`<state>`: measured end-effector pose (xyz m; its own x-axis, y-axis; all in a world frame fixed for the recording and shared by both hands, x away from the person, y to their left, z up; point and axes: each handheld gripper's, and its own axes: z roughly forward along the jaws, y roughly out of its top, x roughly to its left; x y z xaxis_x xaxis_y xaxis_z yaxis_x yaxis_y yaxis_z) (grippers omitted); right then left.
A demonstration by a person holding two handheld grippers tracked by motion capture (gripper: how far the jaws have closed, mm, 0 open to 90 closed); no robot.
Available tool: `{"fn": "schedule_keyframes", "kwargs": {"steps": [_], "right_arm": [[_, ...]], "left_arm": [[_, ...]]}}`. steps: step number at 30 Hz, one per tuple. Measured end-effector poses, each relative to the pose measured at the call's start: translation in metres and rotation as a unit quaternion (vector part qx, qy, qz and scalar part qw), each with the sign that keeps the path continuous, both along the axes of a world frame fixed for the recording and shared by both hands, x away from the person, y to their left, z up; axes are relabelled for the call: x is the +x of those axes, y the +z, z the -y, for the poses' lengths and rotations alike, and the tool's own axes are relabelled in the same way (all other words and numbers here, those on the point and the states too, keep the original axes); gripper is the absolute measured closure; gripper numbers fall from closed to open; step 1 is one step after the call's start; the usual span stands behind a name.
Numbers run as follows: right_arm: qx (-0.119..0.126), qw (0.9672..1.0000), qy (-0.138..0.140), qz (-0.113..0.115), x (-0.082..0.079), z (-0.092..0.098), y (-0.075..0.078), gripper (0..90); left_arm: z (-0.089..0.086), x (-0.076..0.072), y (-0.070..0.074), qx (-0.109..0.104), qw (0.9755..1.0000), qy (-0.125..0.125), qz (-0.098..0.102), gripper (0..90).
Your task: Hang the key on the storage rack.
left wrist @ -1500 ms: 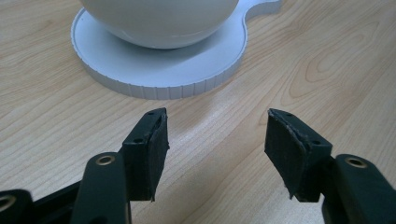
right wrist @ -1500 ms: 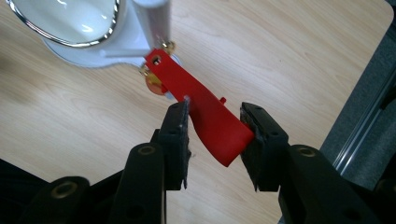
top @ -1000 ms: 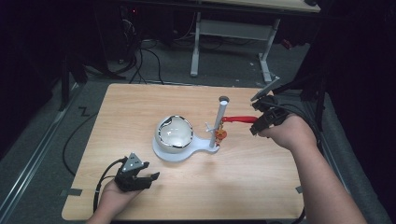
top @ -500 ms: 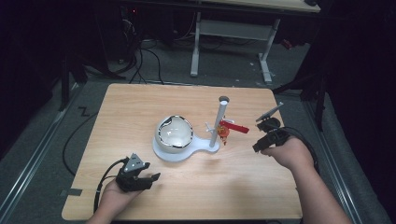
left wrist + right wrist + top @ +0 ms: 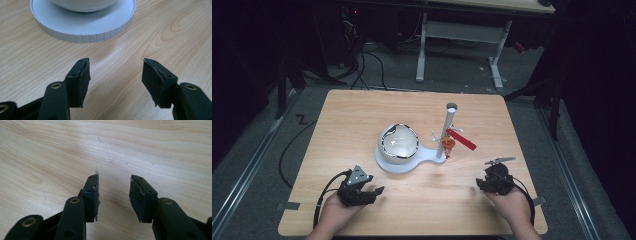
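**Both grippers low on the table, nothing held**

A light wooden table stands in a dark room. At frame centre sits a white plastic stand carrying a white bowl and an upright white post with a red tag. The left gripper, lower left, has its jaws wide apart and empty. The right gripper, lower right, has just been opening, with only bare wood between its jaws.
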<state>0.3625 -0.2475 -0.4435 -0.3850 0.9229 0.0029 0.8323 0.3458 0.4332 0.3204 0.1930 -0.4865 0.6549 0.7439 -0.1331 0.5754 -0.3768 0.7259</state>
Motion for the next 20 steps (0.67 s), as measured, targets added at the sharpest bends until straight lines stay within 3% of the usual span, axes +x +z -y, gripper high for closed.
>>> {"fn": "schedule_keyframes", "kwargs": {"steps": [1,3,7,10,20], "right_arm": [[0.010,0.9997,-0.007,0.020,-0.008,0.003,-0.008,59.0],[0.012,0.9996,-0.009,0.026,-0.010,0.004,-0.010,58.3],[0.007,0.9980,-0.010,0.062,-0.020,0.004,-0.019,56.0],[0.030,0.9970,-0.011,0.070,-0.023,0.005,-0.021,54.9],[0.038,0.9958,-0.026,0.079,-0.025,0.013,-0.025,54.9]], "left_arm": [[0.000,0.000,-0.001,0.003,1.0000,0.000,-0.001,39.7],[0.000,0.001,-0.001,0.002,1.0000,0.001,-0.002,39.8],[0.000,0.002,-0.003,0.005,1.0000,0.002,-0.003,39.7],[-0.001,0.003,-0.002,0.004,1.0000,0.005,-0.002,39.7],[-0.005,0.002,0.001,0.001,0.9999,0.008,0.006,39.7]]}}
